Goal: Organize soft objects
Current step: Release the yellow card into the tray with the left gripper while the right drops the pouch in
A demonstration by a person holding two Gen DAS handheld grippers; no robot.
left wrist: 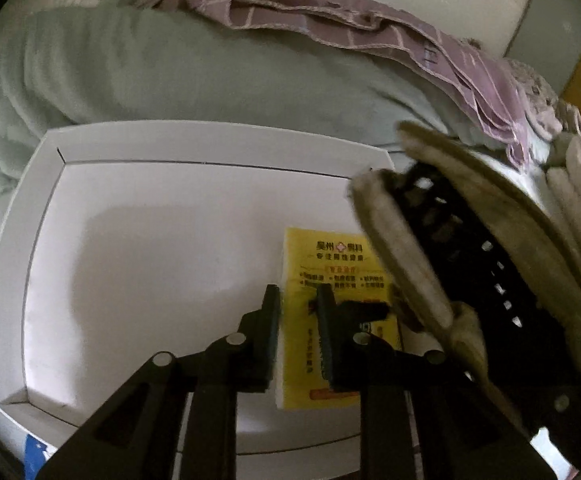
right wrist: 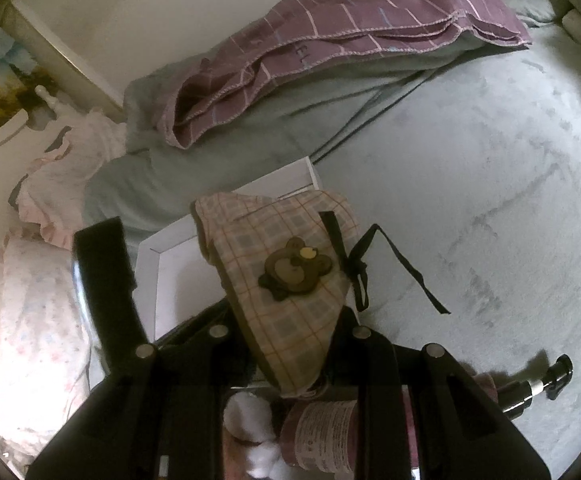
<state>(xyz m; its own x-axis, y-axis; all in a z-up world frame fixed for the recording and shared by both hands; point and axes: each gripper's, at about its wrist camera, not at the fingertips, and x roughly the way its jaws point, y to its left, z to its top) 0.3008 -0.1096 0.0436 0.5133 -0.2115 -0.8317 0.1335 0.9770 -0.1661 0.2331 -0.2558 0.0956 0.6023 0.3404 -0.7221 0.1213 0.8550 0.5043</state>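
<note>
A plaid slipper [right wrist: 286,276] with a brown bear patch [right wrist: 294,268] and a black ribbon is clamped in my right gripper [right wrist: 290,344], held over the edge of a white box [right wrist: 150,264]. In the left wrist view the same slipper [left wrist: 462,232] shows its dark sole and furry rim at the right, above the box [left wrist: 138,248]. My left gripper [left wrist: 298,320] is open and empty over the box floor, just above a yellow leaflet packet [left wrist: 330,264].
A purple checked blanket [right wrist: 330,40] lies on a pale green quilt [right wrist: 470,160] behind the box. Pink-white clothes [right wrist: 58,200] lie to the left. A pink bottle [right wrist: 322,432] and white fluff sit under my right gripper. A plush toy [left wrist: 538,96] lies far right.
</note>
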